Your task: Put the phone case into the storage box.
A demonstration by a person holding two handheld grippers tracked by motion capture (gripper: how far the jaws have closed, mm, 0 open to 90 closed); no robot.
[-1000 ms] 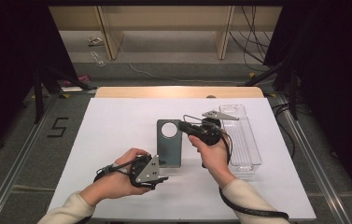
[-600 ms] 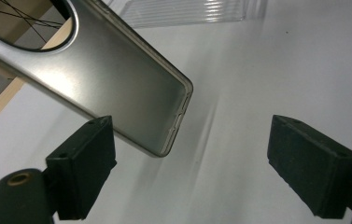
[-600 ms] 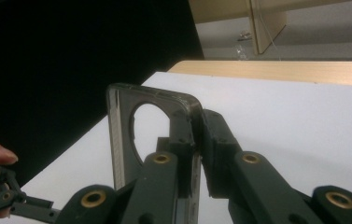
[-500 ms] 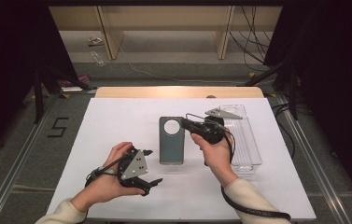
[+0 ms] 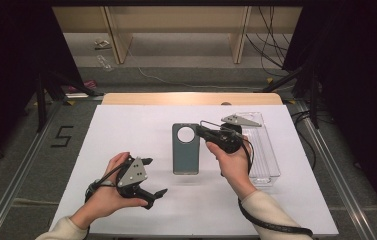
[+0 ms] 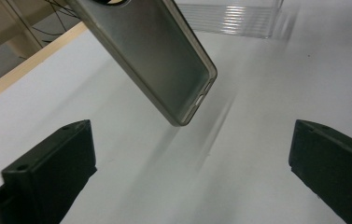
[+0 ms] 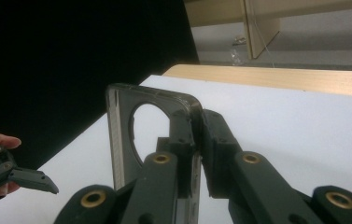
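The right gripper (image 5: pixel 202 131) is clamped on the phone case (image 5: pixel 186 148), with its jaws pressed together on the case's top edge, just beside the round camera hole. In the right gripper view the case (image 7: pixel 122 135) stands on its edge between the jaws. The case hangs over the white table (image 5: pixel 126 130), close to its middle, and a clear tray (image 5: pixel 266 155) lies just to the right of the case. The left gripper (image 5: pixel 151 175) is left of the case and nearer to the person, apart from it, with its jaws wide apart. In the left gripper view the lower corner of the case (image 6: pixel 164 60) is ahead of the jaws, tilted above the table.
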